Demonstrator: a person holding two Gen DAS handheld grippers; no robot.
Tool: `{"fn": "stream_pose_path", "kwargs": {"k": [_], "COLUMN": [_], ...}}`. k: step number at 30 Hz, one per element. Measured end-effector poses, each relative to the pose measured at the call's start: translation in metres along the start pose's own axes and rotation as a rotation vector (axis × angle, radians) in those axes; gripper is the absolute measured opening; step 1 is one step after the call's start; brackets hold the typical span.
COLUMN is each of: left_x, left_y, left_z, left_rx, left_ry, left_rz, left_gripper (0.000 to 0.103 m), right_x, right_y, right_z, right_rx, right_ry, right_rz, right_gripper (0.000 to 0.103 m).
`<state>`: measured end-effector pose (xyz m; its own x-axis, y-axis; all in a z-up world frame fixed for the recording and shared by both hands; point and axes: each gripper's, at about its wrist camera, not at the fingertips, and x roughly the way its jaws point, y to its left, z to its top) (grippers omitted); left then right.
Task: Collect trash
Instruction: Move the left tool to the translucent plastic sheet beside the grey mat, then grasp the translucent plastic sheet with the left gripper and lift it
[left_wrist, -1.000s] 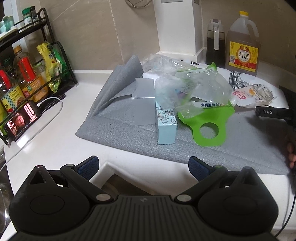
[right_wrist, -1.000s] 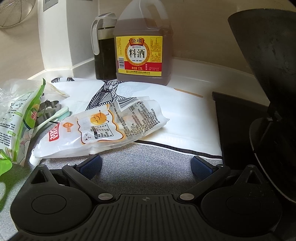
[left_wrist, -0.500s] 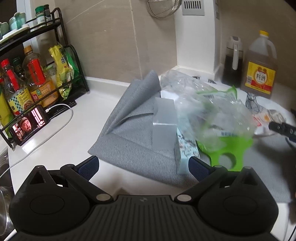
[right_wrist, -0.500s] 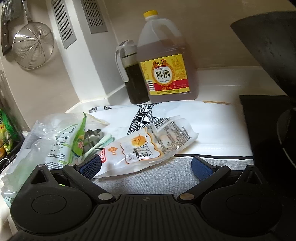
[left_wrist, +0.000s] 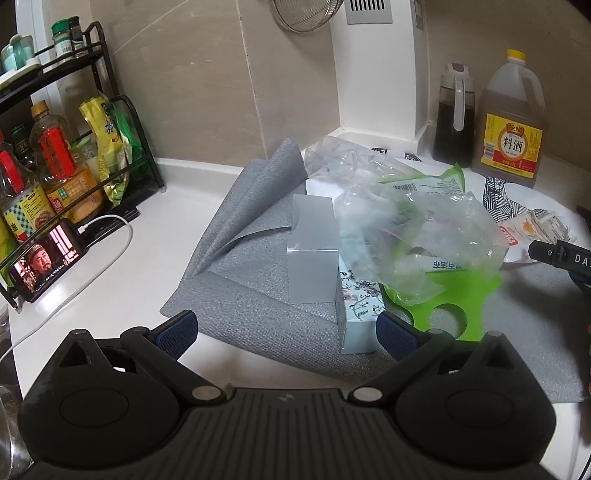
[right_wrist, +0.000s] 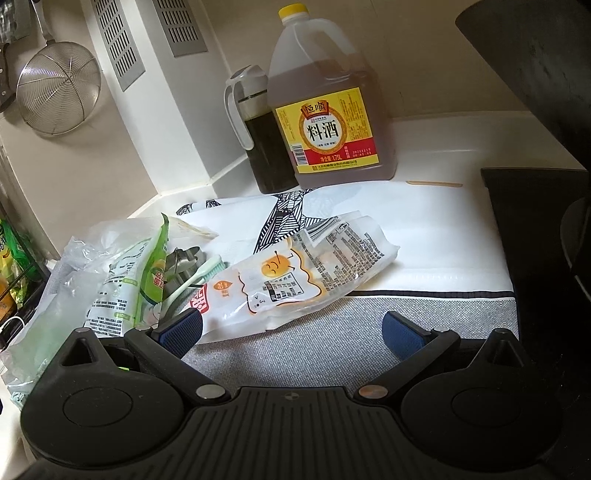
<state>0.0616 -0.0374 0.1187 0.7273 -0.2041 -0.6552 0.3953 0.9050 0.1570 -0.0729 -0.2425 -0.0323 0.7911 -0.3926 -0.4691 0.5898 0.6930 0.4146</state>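
Grey cloth (left_wrist: 258, 317) covers the white counter (left_wrist: 147, 236) in front of you, one corner folded up toward the wall, and the trash sits piled on it. Your left gripper (left_wrist: 286, 332) hangs low over the near edge of that cloth with its blue-padded fingers (left_wrist: 177, 328) spread wide and nothing between them; the floral carton (left_wrist: 356, 314) lies just inside the right fingertip, touching or nearly touching it. Beside the carton stands a plain grey box (left_wrist: 314, 254), and a crumpled clear plastic bag (left_wrist: 413, 236) with a green handle panel (left_wrist: 450, 306) slumps over both. Your right gripper (right_wrist: 293, 332) also has its fingers (right_wrist: 402, 332) set well apart and holds nothing. It hovers above the cloth, with the white snack wrapper (right_wrist: 295, 280) lying just ahead of it, the wrapper's near end close to the left fingertip. To the left of the wrapper in the right wrist view, a pale green toothbrush (right_wrist: 195, 277) leans on the green-printed bag (right_wrist: 125, 280). Behind the pile, a patterned white cloth (right_wrist: 424, 236) runs back to the cooking wine jug (right_wrist: 332, 110) and a dark sauce dispenser (right_wrist: 258, 147) against the wall. On the far left of the counter, a phone (left_wrist: 44, 266) leans at the foot of the condiment rack (left_wrist: 74, 147).
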Motion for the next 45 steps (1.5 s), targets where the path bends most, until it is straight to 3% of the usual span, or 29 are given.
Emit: {"fn": "stream_pose_path", "kwargs": {"k": [5,13,20,24,30,35,42,45], "left_x": [-0.004,-0.006,0.011,0.030,0.051,0.080,0.102,0.103], "left_y": [0.005,0.033,0.032,0.022,0.031,0.034,0.045,0.059], "left_z": [0.001,0.014,0.026,0.032,0.050,0.069,0.071,0.069], "left_rx": [-0.002,-0.048,-0.065,-0.056,-0.108,-0.123,-0.152,-0.136], "left_ry": [0.000,0.005,0.023,0.046,0.017,0.043,0.046,0.031], "left_rz": [-0.011,-0.017,-0.081,-0.111,-0.070,-0.083,-0.051,-0.001], "left_gripper": [0.103,0.103,0.103,0.103,0.103,0.103,0.103,0.103], "right_x": [0.001,0.019,0.041,0.041,0.041,0.041,0.041,0.040], "right_y": [-0.001,0.001,0.029,0.029,0.027,0.025,0.024,0.025], "right_z": [0.000,0.012,0.009,0.007,0.007,0.007,0.006,0.006], "right_rx": [0.008,0.206,0.032,0.023,0.033,0.053,0.071,0.070], "right_ry": [0.001,0.036,0.015,0.008,0.003,-0.009,-0.020,-0.019], "right_rz": [0.015,0.073,0.008,0.007,0.014,0.021,0.022,0.020], "right_gripper": [0.103,0.103,0.103,0.103,0.103,0.103,0.103,0.103]}}
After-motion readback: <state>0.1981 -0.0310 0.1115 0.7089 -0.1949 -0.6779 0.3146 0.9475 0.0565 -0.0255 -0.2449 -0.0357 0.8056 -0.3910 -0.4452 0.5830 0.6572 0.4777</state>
